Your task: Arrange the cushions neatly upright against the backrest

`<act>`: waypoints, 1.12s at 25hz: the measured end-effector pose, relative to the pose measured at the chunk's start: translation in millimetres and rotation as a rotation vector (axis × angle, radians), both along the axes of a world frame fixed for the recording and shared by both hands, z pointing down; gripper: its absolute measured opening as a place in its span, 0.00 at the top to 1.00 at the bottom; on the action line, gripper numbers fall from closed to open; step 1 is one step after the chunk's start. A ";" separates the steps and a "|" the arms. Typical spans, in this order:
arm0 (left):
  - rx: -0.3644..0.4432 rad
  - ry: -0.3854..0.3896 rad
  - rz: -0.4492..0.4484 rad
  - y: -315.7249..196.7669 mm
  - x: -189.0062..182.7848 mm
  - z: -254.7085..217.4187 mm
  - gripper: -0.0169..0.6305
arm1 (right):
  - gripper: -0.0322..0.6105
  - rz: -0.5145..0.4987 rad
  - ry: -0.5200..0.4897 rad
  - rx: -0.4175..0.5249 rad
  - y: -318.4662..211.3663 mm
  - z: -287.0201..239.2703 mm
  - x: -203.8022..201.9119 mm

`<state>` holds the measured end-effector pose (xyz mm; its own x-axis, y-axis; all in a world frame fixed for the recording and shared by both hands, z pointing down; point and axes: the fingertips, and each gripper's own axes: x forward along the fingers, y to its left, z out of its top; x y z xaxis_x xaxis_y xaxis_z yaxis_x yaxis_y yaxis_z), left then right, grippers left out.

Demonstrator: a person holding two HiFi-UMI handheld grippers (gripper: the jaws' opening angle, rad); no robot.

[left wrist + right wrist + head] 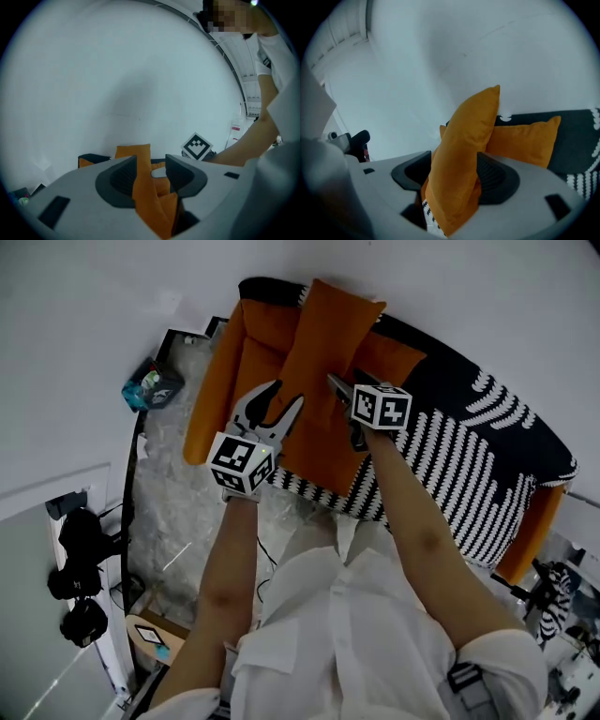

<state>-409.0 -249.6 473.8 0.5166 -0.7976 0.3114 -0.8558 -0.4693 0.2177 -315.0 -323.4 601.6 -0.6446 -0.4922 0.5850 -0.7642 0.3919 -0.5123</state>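
An orange cushion [323, 362] stands upright at the left end of the sofa [469, 456], leaning toward the backrest. A second orange cushion [392, 354] rests behind it against the backrest. My left gripper [274, 414] is at the front cushion's left edge, jaws apart. In the left gripper view the cushion [145, 197] hangs between the jaws of that gripper [151, 164], with a gap on the right side. My right gripper [343, 392] is at the cushion's right edge. Its jaws [454, 168] stand wide around the cushion [464, 136]. The second cushion [520, 140] shows behind.
The sofa has orange arms [216, 399] and a black-and-white striped cover. Left of it, clear plastic wrap [178, 493] covers the floor, with a teal packet [150, 385], black camera gear [80, 568] and a cardboard box [150, 634]. A white wall stands behind.
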 end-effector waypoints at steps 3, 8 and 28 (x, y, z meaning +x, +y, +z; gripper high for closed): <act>-0.008 -0.002 0.002 -3.9 -3.6 4.9 0.66 | 0.49 0.051 -0.022 -0.062 -11.1 16.5 -5.0; -0.021 0.004 -0.004 -3.7 -6.2 11.0 0.66 | 0.48 0.078 0.039 -0.103 -21.5 33.7 -12.6; -0.029 0.002 0.038 13.3 13.4 5.4 0.67 | 0.72 -0.147 0.240 0.059 -1.3 -1.3 -3.4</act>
